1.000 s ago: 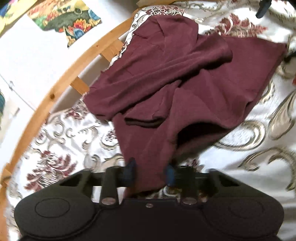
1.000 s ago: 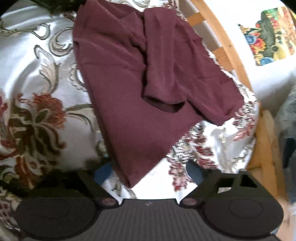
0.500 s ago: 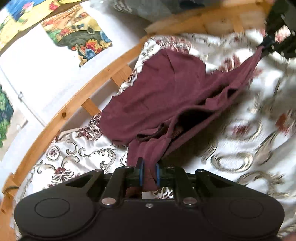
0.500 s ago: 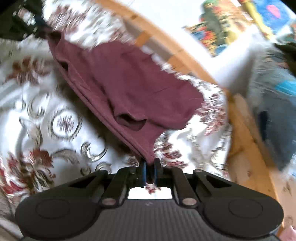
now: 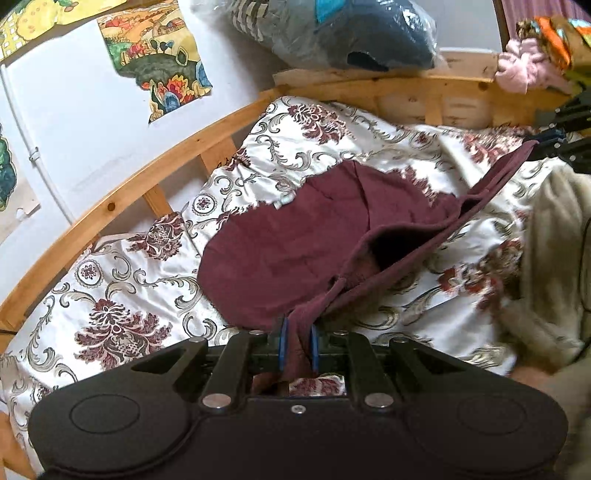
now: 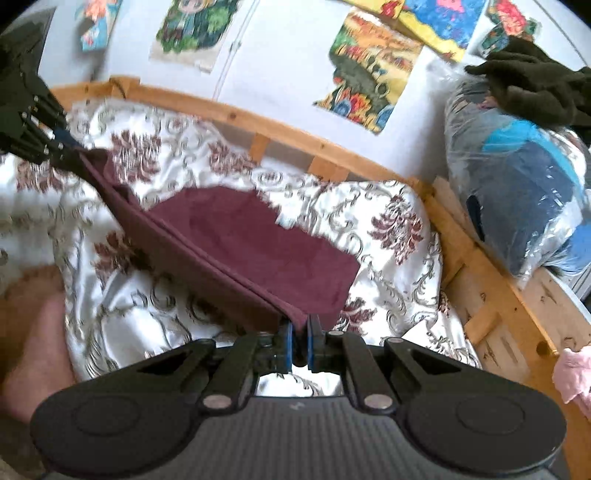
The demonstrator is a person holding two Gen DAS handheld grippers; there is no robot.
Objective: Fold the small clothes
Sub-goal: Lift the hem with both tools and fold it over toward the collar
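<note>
A maroon garment (image 5: pixel 280 251) hangs stretched between both grippers above the patterned bedspread (image 5: pixel 110 295). My left gripper (image 5: pixel 297 341) is shut on one corner of its hem. My right gripper (image 6: pixel 298 339) is shut on the other corner; the maroon garment (image 6: pixel 240 243) runs from it up and left to the left gripper (image 6: pixel 55 147). The far part of the garment rests on the bedspread (image 6: pixel 369 221). In the left wrist view the right gripper (image 5: pixel 554 144) shows at the right edge, holding the taut hem.
A wooden bed rail (image 5: pixel 122 195) curves along the wall side. A plastic-wrapped dark bundle (image 5: pixel 332 33) sits at the bed's end, also in the right wrist view (image 6: pixel 517 192). Pink clothing (image 5: pixel 524 70) lies on the frame. A beige blanket (image 5: pixel 554 258) lies at right.
Both grippers closed on the garment's hem corners, then lifted and pulled apart. The garment went from lying crumpled to hanging taut between them, mostly raised off the bedspread.
</note>
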